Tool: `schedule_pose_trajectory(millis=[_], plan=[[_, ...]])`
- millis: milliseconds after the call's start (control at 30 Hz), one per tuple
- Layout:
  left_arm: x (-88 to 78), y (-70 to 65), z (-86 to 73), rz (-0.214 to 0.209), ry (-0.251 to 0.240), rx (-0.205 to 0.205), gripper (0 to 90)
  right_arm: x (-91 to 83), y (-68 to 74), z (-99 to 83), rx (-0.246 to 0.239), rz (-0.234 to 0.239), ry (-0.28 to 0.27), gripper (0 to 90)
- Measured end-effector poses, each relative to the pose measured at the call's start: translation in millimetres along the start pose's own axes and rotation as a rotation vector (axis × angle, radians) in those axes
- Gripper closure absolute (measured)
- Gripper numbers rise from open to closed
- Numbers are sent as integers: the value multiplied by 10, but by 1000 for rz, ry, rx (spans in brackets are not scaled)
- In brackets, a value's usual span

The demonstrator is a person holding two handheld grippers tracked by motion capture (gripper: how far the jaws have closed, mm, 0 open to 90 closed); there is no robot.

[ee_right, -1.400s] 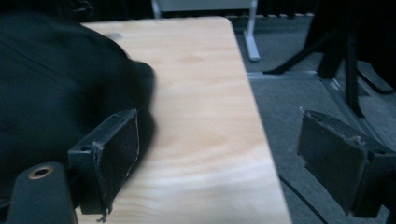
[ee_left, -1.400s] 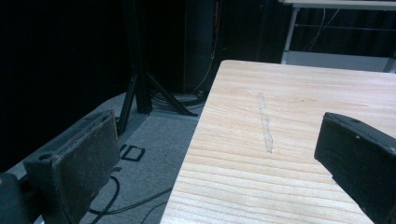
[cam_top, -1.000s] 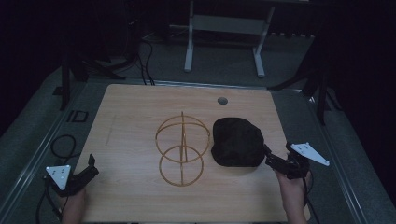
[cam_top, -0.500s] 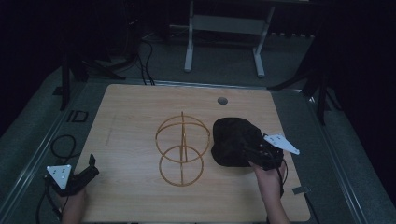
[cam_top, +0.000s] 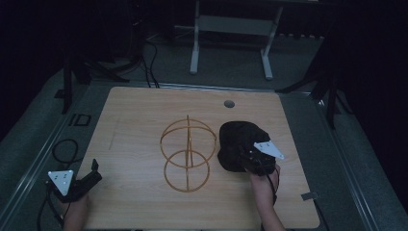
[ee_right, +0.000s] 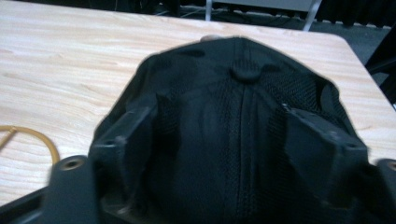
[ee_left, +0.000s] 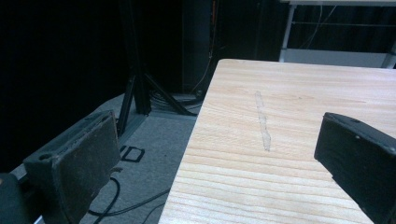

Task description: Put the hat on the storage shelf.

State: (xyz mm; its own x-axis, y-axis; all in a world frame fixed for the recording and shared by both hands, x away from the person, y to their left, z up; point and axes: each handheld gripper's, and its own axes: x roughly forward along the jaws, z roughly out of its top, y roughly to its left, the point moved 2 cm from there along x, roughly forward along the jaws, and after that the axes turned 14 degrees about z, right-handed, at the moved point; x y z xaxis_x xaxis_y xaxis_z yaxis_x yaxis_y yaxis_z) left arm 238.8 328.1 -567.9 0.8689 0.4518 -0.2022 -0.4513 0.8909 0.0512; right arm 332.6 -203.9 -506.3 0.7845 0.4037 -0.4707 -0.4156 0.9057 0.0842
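A black mesh cap [cam_top: 235,134] lies on the wooden table [cam_top: 139,110], right of a gold wire stand [cam_top: 187,154] built from hoops. My right gripper [cam_top: 242,158] reaches into the cap's near side. In the right gripper view its jaws straddle the crown of the cap [ee_right: 243,102]; they have just been closing, and the right gripper [ee_right: 224,137] still stands open around the fabric. My left gripper [cam_top: 96,171] rests at the table's front left corner, open and holding nothing. In its own view the left gripper [ee_left: 215,154] points over the table edge.
A small round hole [cam_top: 229,103] sits in the table behind the cap. A pale streak [ee_left: 264,121] marks the wood ahead of the left gripper. Cables [cam_top: 65,149] lie on the floor left of the table. A metal frame [cam_top: 231,29] stands behind it.
My right gripper has moved left from the table's right edge onto the cap and sunk a little. The left gripper has stayed in place.
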Motion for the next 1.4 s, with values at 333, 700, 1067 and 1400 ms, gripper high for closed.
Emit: schedule_pose_trajectory(millis=[333,700,1067,1400], plan=[[3,-4,0,0,-1,2,6,28,-85,-74,26,7,8,652],[2,-7,0,1,-1,5,6,48,-76,-32,13,-3,21,862],[3,-8,1,0,0,8,6,-88,-99,136,20,5,-26,874],[2,-9,1,1,0,10,6,-314,-122,368,-3,18,-81,877]])
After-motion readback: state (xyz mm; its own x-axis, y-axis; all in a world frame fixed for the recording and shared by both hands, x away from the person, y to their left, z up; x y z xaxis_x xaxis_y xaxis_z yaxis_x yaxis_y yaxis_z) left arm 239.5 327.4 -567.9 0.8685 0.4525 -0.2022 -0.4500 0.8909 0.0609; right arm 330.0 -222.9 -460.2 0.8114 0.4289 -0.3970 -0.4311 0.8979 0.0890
